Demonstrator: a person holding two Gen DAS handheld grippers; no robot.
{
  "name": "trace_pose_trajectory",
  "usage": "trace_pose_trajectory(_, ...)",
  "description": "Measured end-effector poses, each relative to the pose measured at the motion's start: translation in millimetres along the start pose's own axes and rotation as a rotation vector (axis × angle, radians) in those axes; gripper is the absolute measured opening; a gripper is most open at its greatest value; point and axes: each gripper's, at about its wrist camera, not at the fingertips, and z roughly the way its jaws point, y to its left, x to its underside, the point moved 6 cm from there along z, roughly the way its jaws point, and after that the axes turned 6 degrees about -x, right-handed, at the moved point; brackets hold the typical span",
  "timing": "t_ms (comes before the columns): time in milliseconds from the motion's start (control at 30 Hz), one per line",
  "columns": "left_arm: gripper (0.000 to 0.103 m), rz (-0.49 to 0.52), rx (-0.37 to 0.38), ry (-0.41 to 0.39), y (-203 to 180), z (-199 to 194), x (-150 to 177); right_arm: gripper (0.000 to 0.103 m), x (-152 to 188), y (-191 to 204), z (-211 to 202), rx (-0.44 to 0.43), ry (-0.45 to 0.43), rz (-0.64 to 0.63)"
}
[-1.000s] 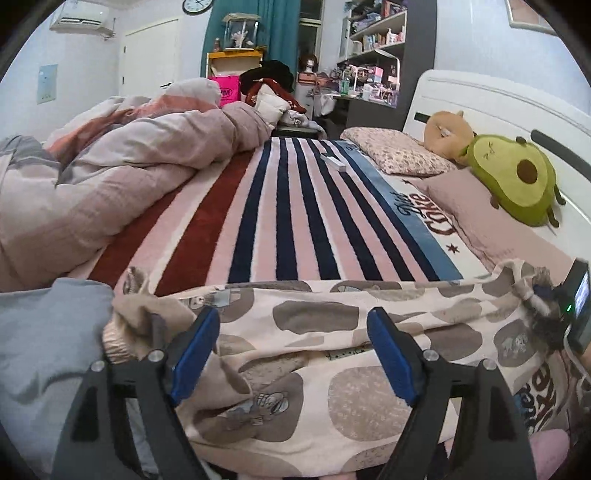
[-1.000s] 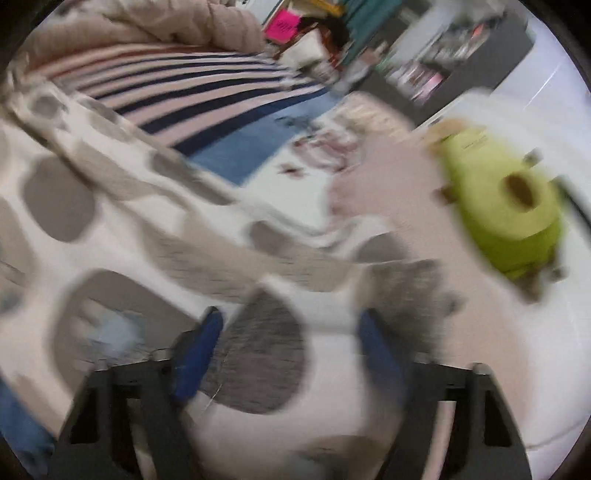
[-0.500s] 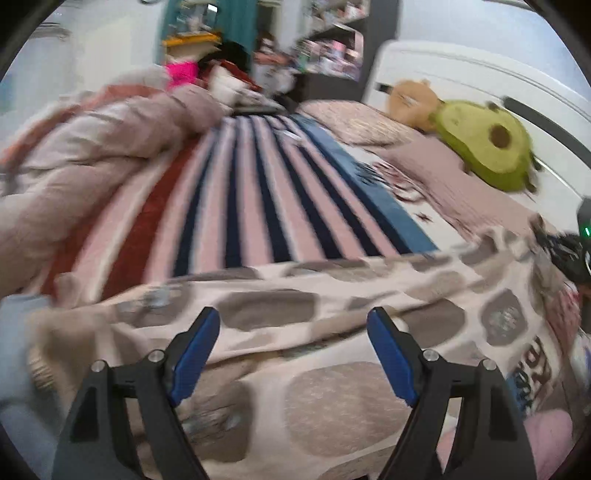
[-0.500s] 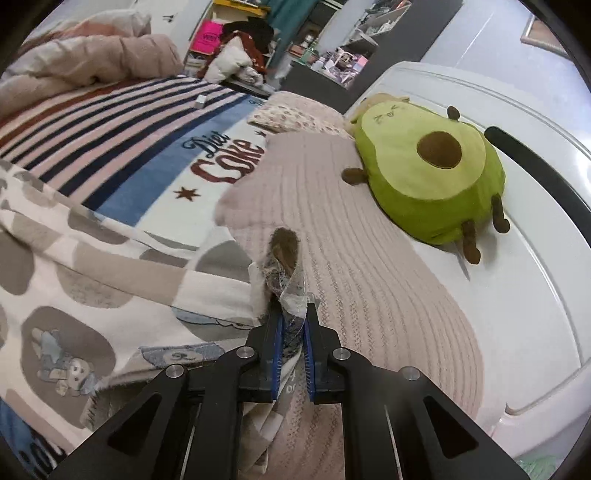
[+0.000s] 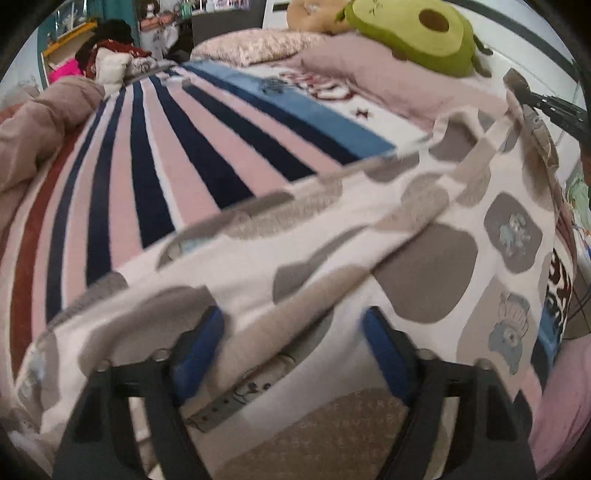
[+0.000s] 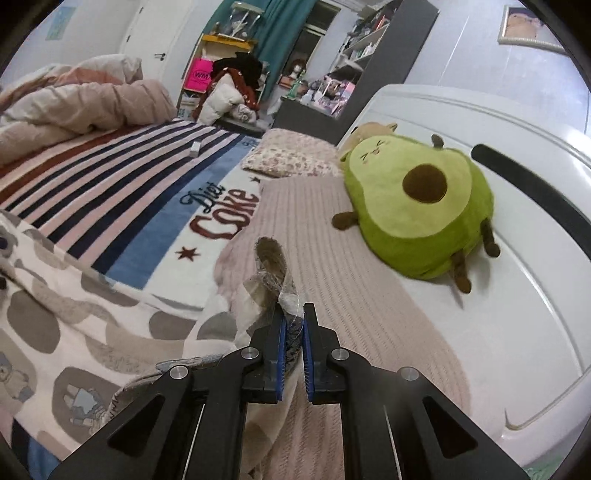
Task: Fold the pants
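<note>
The right gripper [image 6: 292, 325] is now clamped on a bunched edge of the pants [image 6: 85, 325]: a second ago its blue pads stood apart over the fabric, half a second ago they had pinched it, and now the grey hem sticks up above the jaws at lower centre of the right wrist view, lifted off the pink pillow [image 6: 332, 258]. The cloth trails away from the grip toward the lower left, so that end looks raised while the rest lies on the striped blanket [image 6: 122, 184]. In the left wrist view the right gripper's dark body shows at the upper right edge, with the pants pulled up toward it in a taut ridge. The left gripper [image 5: 291, 343] has dropped and tipped toward the pants: earlier the view took in the far room, and now the spotted fabric fills the lower half of the frame. Its jaws have just been closing, yet they stand apart, with a fold of cloth lying between them and neither pad visibly pressing on it; blur makes contact hard to judge. The pants lie spread across the near end of the bed, below the avocado plush [image 5: 413, 33] at the top right. Judging by this, one end is secured and the second grip is about to be made, so the fold itself is not yet begun.
</note>
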Motion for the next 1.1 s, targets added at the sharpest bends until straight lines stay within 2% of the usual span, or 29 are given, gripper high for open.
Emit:
trace_pose_trajectory(67, 0.048, 0.025, -0.009, -0.011, -4.9, -1.1, 3.7, 0.002, 6.4, 1.7, 3.3, -0.024, 0.013, 0.018)
trace_pose_trajectory(100, 0.026, 0.03, -0.013, -0.014, -6.8, -4.2, 4.6, 0.002, 9.4, 2.2, 5.7, -0.038, 0.018, 0.031)
trace_pose_trajectory(133, 0.013, 0.018, -0.027, -0.014, -5.5, -6.4, 4.9, 0.002, 11.1, 2.8, 7.1, -0.048, 0.021, 0.039)
trace_pose_trajectory(233, 0.003, -0.014, -0.063, -0.025, -2.4, -16.5, 4.5, 0.002, 14.7, 4.9, 9.0, -0.058, 0.02, 0.049)
trace_pose_trajectory(367, 0.002, -0.021, -0.109, -0.057, 1.3, -27.1, -2.8, 0.002, 12.1, 7.9, 6.4, -0.086, 0.004, 0.066)
trace_pose_trajectory(467, 0.002, -0.077, -0.094, -0.098, 13.7, -42.5, -18.4, 0.002, 4.8, 6.9, 0.6, -0.087, -0.026, 0.07)
trace_pose_trajectory(633, 0.002, -0.118, -0.203, -0.11, 41.8, -46.8, -43.1, 0.002, -8.0, 0.5, -1.1, -0.121, -0.038, 0.096)
trace_pose_trajectory(733, 0.002, -0.131, -0.254, -0.065, 58.2, -30.6, -51.7, 0.002, -10.7, -2.7, 8.8, -0.122, -0.021, 0.101)
trace_pose_trajectory(833, 0.005, -0.128, -0.255, 0.011, 64.4, -7.2, -49.4, 0.002, -2.8, -6.5, 25.4, -0.127, 0.028, 0.119)
trace_pose_trajectory(900, 0.024, -0.133, -0.282, 0.054, 67.4, 7.1, -43.9, 0.003, 4.9, -6.9, 33.2, -0.119, 0.055, 0.117)
trace_pose_trajectory(933, 0.049, -0.135, -0.308, 0.056, 68.5, 10.9, -41.8, 0.003, 10.6, -6.2, 37.9, -0.121, 0.072, 0.118)
trace_pose_trajectory(967, 0.062, -0.141, -0.315, 0.043, 68.6, 11.1, -41.0, 0.005, 15.5, -5.2, 40.7, -0.13, 0.089, 0.122)
trace_pose_trajectory(1033, 0.062, -0.165, -0.285, 0.015, 66.8, 7.4, -40.9, 0.009, 24.3, -4.7, 43.3, -0.153, 0.114, 0.154)
trace_pose_trajectory(1067, 0.062, -0.184, -0.278, 0.004, 66.5, 3.0, -40.7, 0.027, 26.7, -5.4, 41.4, -0.168, 0.115, 0.174)
trace_pose_trajectory(1100, 0.062, -0.202, -0.278, -0.017, 66.0, -5.3, -39.9, 0.037, 27.8, -6.2, 36.3, -0.176, 0.101, 0.194)
